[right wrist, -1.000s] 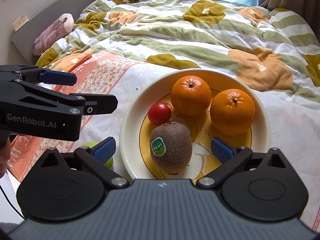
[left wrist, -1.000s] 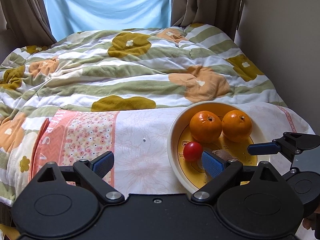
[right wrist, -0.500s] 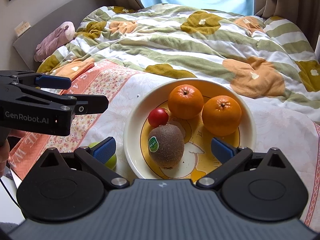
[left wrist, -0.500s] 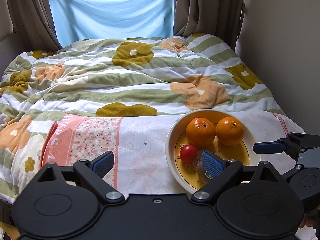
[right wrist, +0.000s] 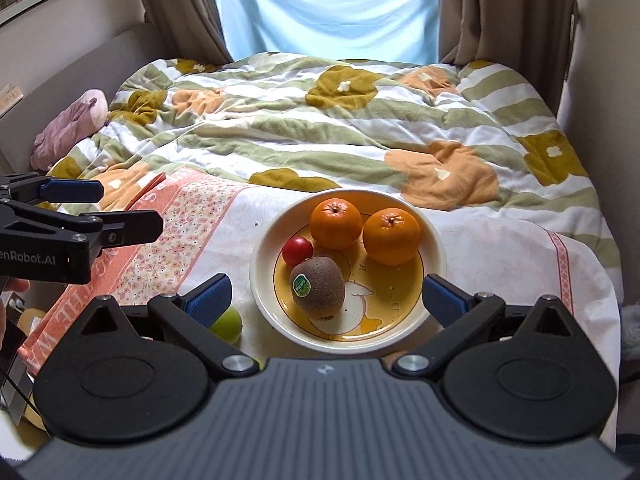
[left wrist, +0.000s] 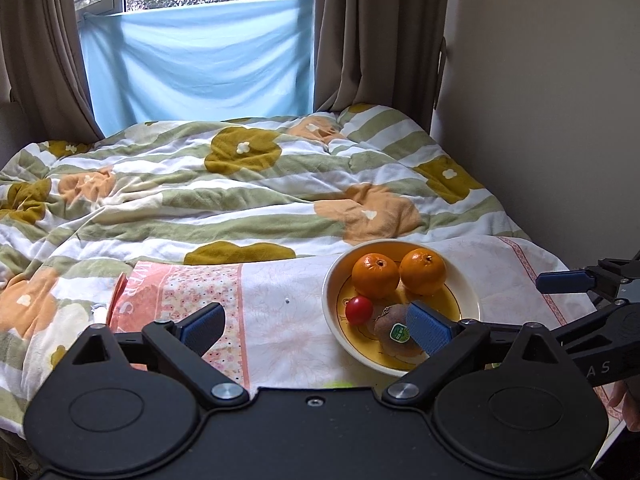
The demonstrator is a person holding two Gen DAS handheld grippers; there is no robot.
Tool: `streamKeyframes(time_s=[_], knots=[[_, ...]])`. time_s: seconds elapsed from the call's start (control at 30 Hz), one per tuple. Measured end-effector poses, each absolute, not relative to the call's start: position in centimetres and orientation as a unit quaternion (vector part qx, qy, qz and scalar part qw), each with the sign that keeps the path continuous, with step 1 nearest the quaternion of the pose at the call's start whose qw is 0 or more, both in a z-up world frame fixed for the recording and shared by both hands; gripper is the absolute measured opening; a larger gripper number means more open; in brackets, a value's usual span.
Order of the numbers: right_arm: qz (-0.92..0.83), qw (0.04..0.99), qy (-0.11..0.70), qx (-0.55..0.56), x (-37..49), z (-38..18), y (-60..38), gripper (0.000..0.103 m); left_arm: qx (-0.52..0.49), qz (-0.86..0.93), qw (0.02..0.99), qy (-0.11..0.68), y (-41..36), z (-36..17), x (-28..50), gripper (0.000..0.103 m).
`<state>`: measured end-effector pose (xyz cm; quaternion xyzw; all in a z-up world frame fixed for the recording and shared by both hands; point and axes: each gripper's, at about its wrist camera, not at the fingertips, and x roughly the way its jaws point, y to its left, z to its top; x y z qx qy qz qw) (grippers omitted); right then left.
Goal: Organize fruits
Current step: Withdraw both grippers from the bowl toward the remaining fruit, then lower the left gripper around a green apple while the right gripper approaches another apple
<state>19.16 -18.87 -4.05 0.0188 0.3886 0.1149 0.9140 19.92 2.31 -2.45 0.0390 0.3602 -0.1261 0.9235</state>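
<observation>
At the far left of the right wrist view, the left tongs hang spread wide and empty above the patterned cloth. They look held back from the fruit, perhaps so as not to crowd the plate. Just right of them, on the near part of the cloth, a small green fruit lies outside the plate, partly hidden behind a blue pad; judging by the task, it is the piece left to gather.

Next comes the plate, cream-rimmed with a yellow middle. On it a little red tomato touches a kiwi with a green sticker, and two oranges sit side by side at the far edge. Grouped this way, most of the sorting seems done. The right tongs are also parted and grip nothing, their pads framing the near side of the plate without touching it, probably raised to survey.

The plate rests on a cloth spread over a bed, so the footing is soft and round fruit could roll. Beyond lies a striped, flowered quilt, then brown curtains and a window covered by a pale blue sheet. A plain wall stands to the right.
</observation>
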Motion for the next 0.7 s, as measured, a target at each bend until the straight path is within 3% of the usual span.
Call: streamKeyframes(time_s=[0.7], knots=[[-0.014,0.901,0.421,0.104,10.7,-9.1,-12.0,0.103,0.101,-0.259,0.876,0.395,6.2,-7.0,19.2,0.101]])
